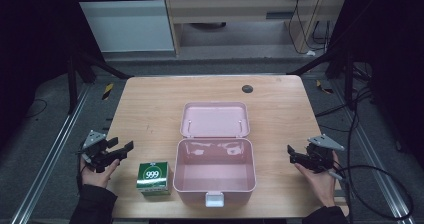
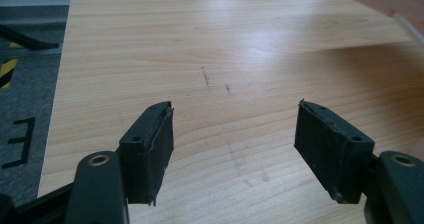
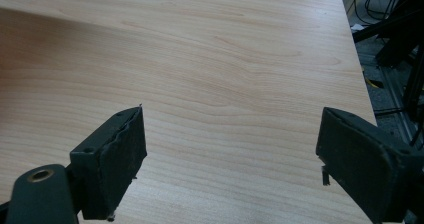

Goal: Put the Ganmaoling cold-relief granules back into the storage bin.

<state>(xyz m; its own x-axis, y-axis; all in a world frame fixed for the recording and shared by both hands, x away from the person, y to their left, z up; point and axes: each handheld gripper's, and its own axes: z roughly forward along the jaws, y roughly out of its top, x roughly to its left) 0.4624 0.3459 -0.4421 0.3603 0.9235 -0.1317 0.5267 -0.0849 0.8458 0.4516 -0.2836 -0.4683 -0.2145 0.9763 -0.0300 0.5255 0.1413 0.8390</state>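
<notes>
Wooden table (image 1: pixel 150 109) bears pink case (image 1: pixel 215 171), green box (image 1: pixel 153 177).

pink box (image 1: pixel 215 171) open, mid-table; green carton (image 1: pixel 153 178) beside; both grippers apart

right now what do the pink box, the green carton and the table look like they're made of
Pink box: likely moulded plastic, smooth and slightly glossy; light glints on its inner walls and the corners are rounded.
Green carton: probably printed cardboard, with sharp folded edges and a printed 999 label.
Table: wood or wood-look laminate, matte, with visible grain lines; which one is unclear.
</notes>
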